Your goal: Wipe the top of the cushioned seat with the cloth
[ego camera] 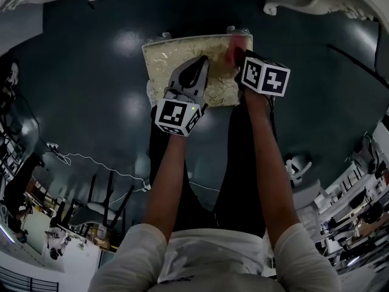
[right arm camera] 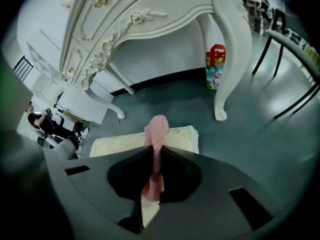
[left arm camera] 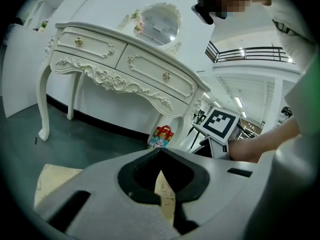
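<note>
Our right claw (ego camera: 237, 59) grips the pink cloth (right arm camera: 158, 129) over the cushioned seat (ego camera: 167, 55) at its far right corner; our left claw (ego camera: 200, 62) is clenched empty above the seat's middle

A big open hall staged as a bedroom: an ornate white dressing table (left arm camera: 120, 69) with mirror (left arm camera: 162, 23) on dark glossy floor (ego camera: 79, 90), under a mezzanine railing (left arm camera: 252, 54) and ceiling strip lights (left arm camera: 241, 104).

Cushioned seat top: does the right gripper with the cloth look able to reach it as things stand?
Probably yes. The right gripper, shut on the pink cloth, hangs over the far right corner of the cushioned seat with nothing between them; the left gripper sits further left.
</note>
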The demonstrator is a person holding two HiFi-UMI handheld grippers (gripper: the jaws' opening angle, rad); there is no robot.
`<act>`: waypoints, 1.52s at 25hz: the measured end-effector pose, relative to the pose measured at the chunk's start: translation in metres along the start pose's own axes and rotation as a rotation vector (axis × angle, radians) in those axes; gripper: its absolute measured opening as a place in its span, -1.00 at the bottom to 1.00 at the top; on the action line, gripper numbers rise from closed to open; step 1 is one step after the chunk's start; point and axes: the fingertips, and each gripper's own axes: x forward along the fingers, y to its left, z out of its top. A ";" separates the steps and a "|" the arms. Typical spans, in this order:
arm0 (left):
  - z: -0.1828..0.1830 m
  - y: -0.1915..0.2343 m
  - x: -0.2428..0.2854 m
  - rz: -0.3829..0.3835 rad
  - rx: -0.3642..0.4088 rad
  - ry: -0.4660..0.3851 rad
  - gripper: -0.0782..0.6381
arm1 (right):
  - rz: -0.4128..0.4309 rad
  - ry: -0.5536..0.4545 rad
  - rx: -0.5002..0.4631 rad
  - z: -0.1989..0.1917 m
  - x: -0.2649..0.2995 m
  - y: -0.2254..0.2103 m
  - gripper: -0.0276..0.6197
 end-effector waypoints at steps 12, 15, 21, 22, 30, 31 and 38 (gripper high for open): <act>-0.014 -0.018 0.007 -0.022 0.002 0.012 -0.75 | -0.110 -0.013 0.035 -0.004 -0.012 -0.075 -0.84; -0.011 -0.012 -0.002 -0.009 -0.001 0.000 -0.75 | -0.111 -0.038 0.034 0.001 -0.018 -0.066 -0.84; 0.008 0.027 -0.043 0.078 -0.026 -0.048 -0.75 | 0.021 -0.117 0.000 0.018 -0.032 0.014 -0.84; 0.012 0.037 -0.053 0.095 -0.027 -0.055 -0.75 | 0.053 -0.118 -0.002 0.018 -0.030 0.034 -0.84; 0.026 0.127 -0.138 0.240 -0.051 -0.092 -0.75 | 0.232 0.028 -0.094 -0.038 0.036 0.196 -0.84; 0.026 0.138 -0.148 0.253 -0.054 -0.094 -0.75 | 0.243 0.049 -0.107 -0.048 0.046 0.213 -0.84; 0.021 0.188 -0.194 0.308 -0.073 -0.097 -0.75 | 0.198 0.166 -0.166 -0.098 0.107 0.274 -0.84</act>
